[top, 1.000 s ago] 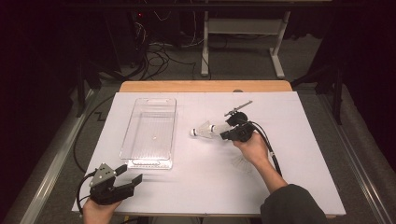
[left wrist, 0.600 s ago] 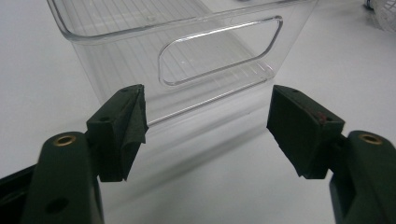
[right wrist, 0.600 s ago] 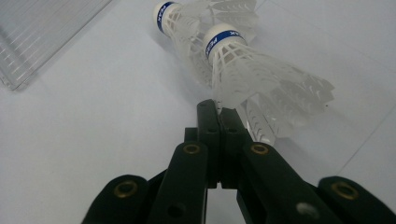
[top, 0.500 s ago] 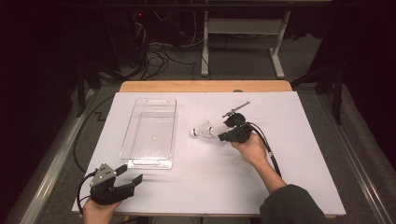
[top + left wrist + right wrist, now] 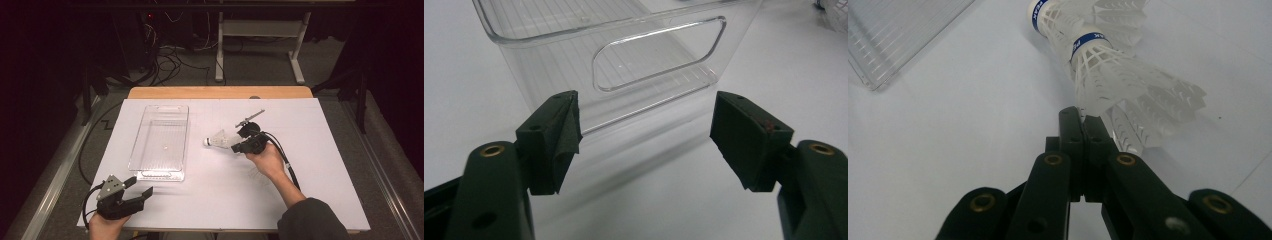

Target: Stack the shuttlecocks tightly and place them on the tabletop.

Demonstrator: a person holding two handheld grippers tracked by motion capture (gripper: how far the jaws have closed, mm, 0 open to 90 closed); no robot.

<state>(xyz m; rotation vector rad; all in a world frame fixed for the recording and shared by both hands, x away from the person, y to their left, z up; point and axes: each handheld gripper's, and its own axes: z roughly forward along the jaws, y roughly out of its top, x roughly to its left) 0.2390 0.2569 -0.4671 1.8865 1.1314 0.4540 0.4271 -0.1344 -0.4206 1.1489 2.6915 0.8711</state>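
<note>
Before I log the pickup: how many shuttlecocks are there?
2. Both shuttlecocks sit nested at the right gripper, whose closed jaws pinch the skirt edge of the nearer shuttlecock; the farther shuttlecock pokes out beyond it. None lie in the clear bin.

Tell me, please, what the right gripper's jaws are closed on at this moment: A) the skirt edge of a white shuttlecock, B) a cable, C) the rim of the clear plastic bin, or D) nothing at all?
A: in the right gripper view the right gripper has its jaws pressed together on the skirt edge of the white shuttlecock, while the clear plastic bin sits apart to the left.
</note>
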